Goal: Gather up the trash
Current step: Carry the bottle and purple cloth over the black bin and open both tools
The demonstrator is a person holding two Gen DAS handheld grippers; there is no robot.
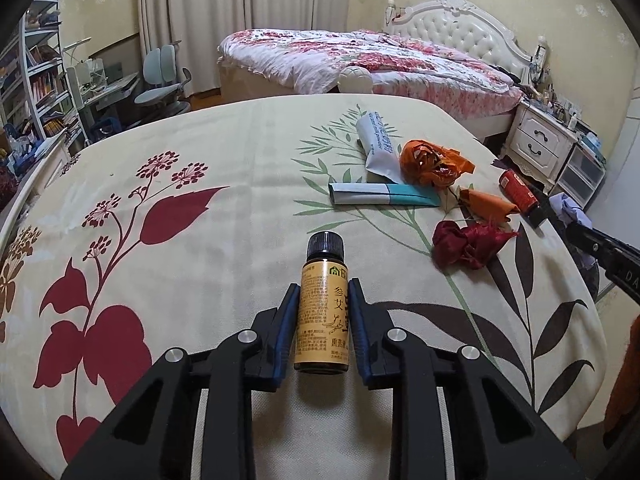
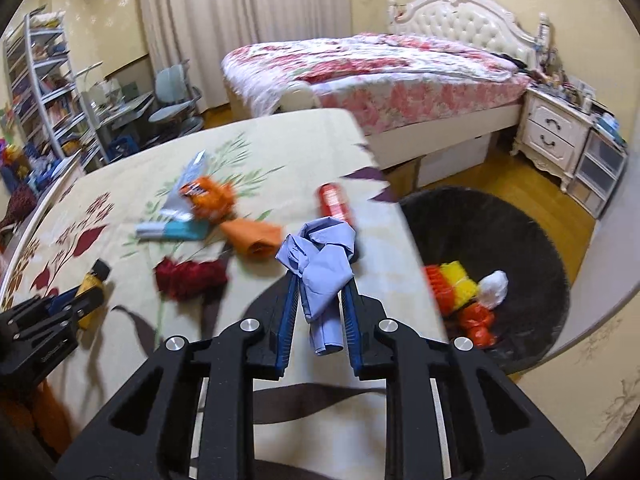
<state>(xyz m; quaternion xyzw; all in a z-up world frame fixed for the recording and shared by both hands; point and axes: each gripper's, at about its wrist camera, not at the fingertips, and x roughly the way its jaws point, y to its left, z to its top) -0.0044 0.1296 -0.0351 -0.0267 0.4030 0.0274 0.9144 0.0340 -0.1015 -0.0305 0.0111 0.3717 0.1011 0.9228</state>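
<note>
My left gripper [image 1: 324,286] is shut on a small brown bottle [image 1: 323,312] with a yellow label and black cap, lying on the floral bedsheet [image 1: 180,152]. My right gripper [image 2: 320,280] is shut on a crumpled pale blue wrapper [image 2: 320,268], lifted over the sheet's right edge. On the sheet lie a dark red wrapper [image 1: 468,242], orange wrappers [image 1: 430,162], a white and teal box [image 1: 384,198], a grey tube [image 1: 378,144] and a red can [image 2: 335,202]. The left gripper with the bottle [image 2: 91,284] shows at the left of the right wrist view.
A black round bin [image 2: 532,240] stands on the wooden floor right of the bed, holding red, yellow and white trash [image 2: 464,292]. Beyond are a made bed [image 2: 380,68], a white nightstand [image 2: 554,136], a desk chair [image 1: 162,80] and bookshelves [image 1: 36,80].
</note>
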